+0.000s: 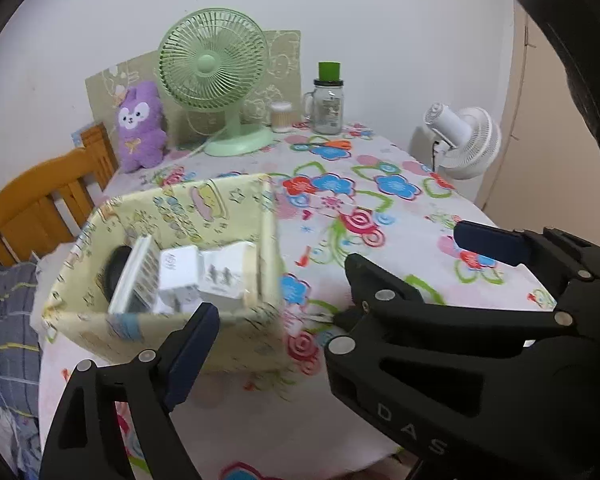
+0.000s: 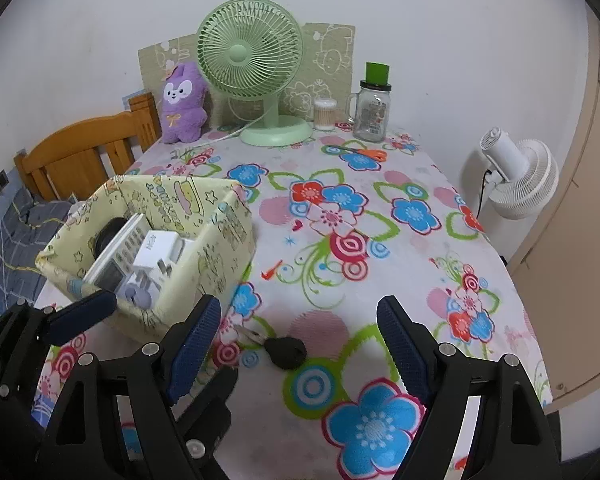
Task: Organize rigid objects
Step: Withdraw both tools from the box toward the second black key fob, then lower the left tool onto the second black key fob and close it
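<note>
A yellow fabric basket (image 1: 236, 320) (image 2: 224, 248) stands at the table's left. It holds a remote control (image 2: 116, 252), white boxes (image 2: 160, 248) and a round black item. A black key (image 2: 286, 352) lies on the flowered tablecloth (image 2: 400, 272) in front of the basket's near corner. My right gripper (image 2: 298, 308) is open, with the key low between its blue pads and untouched. My left gripper (image 1: 300, 332) is open beside the basket. Its left pad (image 1: 192, 352) (image 2: 84, 316) overlaps the front wall, and its other finger is hidden behind the right gripper (image 1: 420, 252).
At the back stand a green fan (image 2: 252, 64), a purple plush (image 2: 182, 104), a swab tub (image 2: 325, 114) and a green-lidded glass jar (image 2: 371, 112). Orange scissors (image 2: 364, 154) lie near the jar. A wooden chair (image 2: 80, 152) stands left, a white fan (image 2: 516, 176) right.
</note>
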